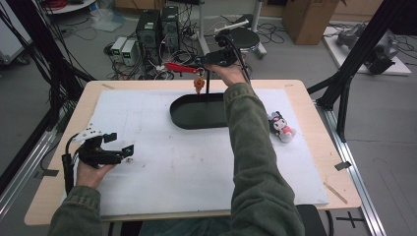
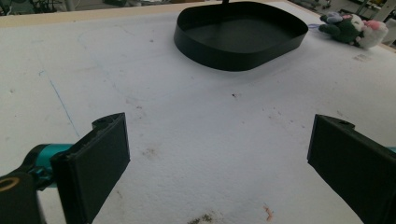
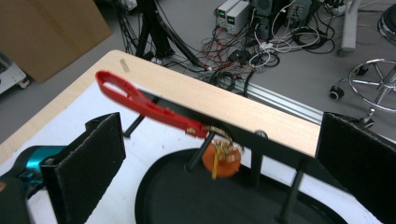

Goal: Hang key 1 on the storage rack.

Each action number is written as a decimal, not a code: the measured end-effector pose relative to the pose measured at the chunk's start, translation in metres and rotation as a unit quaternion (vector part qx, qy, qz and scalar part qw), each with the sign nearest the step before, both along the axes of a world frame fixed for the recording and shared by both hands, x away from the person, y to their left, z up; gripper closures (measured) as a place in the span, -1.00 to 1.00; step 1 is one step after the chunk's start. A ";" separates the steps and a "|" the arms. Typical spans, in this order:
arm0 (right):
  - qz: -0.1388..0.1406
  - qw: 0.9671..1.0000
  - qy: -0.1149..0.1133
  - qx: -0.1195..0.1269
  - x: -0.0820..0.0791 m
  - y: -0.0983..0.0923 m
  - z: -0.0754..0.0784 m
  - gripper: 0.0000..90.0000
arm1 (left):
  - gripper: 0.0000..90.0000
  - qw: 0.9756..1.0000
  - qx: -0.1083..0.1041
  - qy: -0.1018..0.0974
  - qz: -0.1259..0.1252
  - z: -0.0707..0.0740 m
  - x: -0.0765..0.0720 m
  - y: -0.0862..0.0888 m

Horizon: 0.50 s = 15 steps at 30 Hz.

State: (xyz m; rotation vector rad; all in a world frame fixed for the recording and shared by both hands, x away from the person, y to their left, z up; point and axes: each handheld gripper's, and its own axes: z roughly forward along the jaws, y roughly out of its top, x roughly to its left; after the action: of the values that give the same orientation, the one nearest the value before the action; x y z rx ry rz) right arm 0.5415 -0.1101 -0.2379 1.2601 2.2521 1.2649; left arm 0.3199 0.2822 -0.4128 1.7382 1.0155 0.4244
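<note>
A red strap (image 3: pixel 144 105) hangs over the thin black bar (image 3: pixel 280 145) of a rack, and an orange charm (image 3: pixel 223 161) dangles from its end above a black oval tray (image 3: pixel 177 205). My right gripper (image 3: pixel 219 140) stands open just in front of the strap, and its pads touch nothing. In the high view this gripper (image 1: pixel 209 60) is at the table's far edge, with the strap (image 1: pixel 181 67) and the charm (image 1: pixel 198 84) to its left. My left gripper (image 1: pixel 118 146) rests open and empty at the near left, facing the tray (image 2: pixel 233 58) across the white mat.
A small plush toy (image 1: pixel 281 127) lies right of the tray (image 1: pixel 184 112) on the white mat. Beyond the table's far edge are computers (image 1: pixel 157 29), tangled cables and a stool (image 1: pixel 243 37). Black frame posts (image 1: pixel 344 88) stand at the right side.
</note>
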 end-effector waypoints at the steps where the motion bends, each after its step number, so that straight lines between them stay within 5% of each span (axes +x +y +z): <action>1: 0.002 1.000 0.000 -0.001 -0.002 -0.002 0.001 -0.98 | -0.87 1.000 0.001 -0.001 0.000 0.000 0.000 0.000; 11: 0.014 1.000 -0.007 -0.014 -0.024 -0.023 0.003 -0.98 | -0.87 1.000 0.004 -0.001 0.000 0.000 -0.001 0.000; 15: 0.016 0.999 -0.027 -0.038 -0.034 -0.031 -0.001 -0.98 | -0.87 1.000 0.004 0.001 0.000 0.000 0.000 0.000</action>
State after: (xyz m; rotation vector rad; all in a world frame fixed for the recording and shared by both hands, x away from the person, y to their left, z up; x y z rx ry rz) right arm 0.5077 -0.1413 -0.2392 1.1544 2.2692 1.1974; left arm 0.3197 0.2818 -0.4128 1.7461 1.0164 0.4274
